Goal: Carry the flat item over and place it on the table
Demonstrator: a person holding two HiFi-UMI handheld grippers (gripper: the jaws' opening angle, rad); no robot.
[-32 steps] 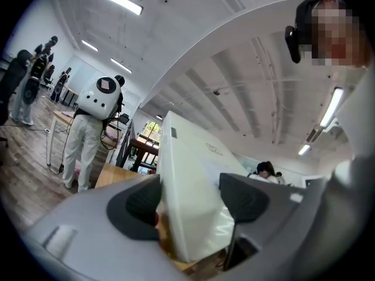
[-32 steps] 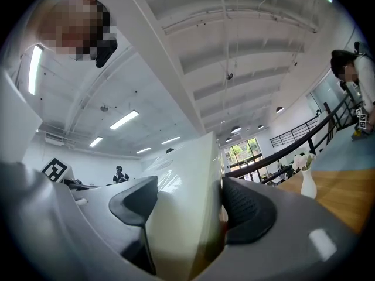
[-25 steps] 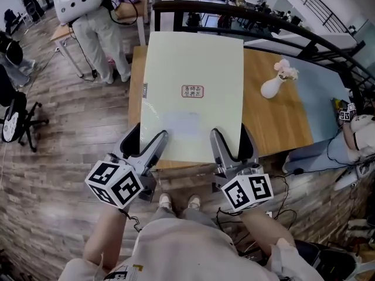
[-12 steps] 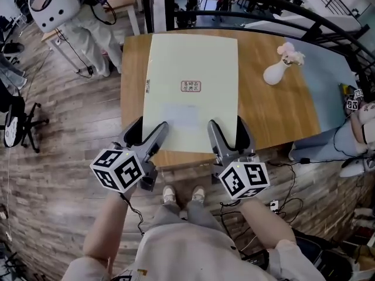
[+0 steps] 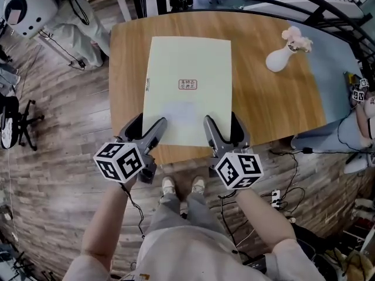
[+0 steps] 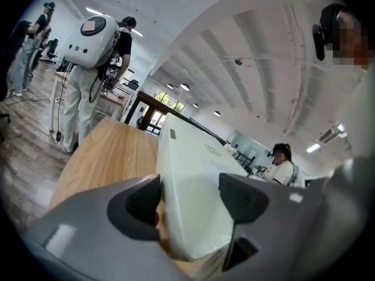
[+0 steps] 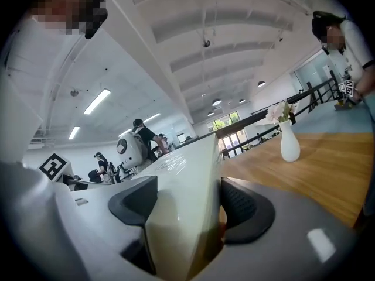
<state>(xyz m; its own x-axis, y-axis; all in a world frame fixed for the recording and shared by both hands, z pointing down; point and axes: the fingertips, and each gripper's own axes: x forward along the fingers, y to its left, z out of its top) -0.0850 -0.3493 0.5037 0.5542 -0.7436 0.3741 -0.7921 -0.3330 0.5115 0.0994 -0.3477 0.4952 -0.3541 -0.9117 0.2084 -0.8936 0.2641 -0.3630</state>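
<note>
A pale green flat box (image 5: 186, 86) with a small red label lies lengthwise over the wooden table (image 5: 275, 107), held at its near edge by both grippers. My left gripper (image 5: 150, 134) is shut on the box's near left corner, and in the left gripper view the box (image 6: 196, 198) fills the gap between the jaws. At the near right corner my right gripper (image 5: 221, 132) is shut on the box (image 7: 187, 215) too. From these views I cannot tell whether the box rests on the tabletop or hangs just above it.
A white vase with pink flowers (image 5: 283, 54) stands on the table to the right of the box. A dark railing (image 5: 328, 10) runs behind the table. A person with a white backpack unit (image 5: 35, 10) stands at the far left, beside a black chair (image 5: 12, 122).
The box and both grippers have come forward over the table; the table now fills more of the view and the box covers its middle. Both grips are unchanged.
</note>
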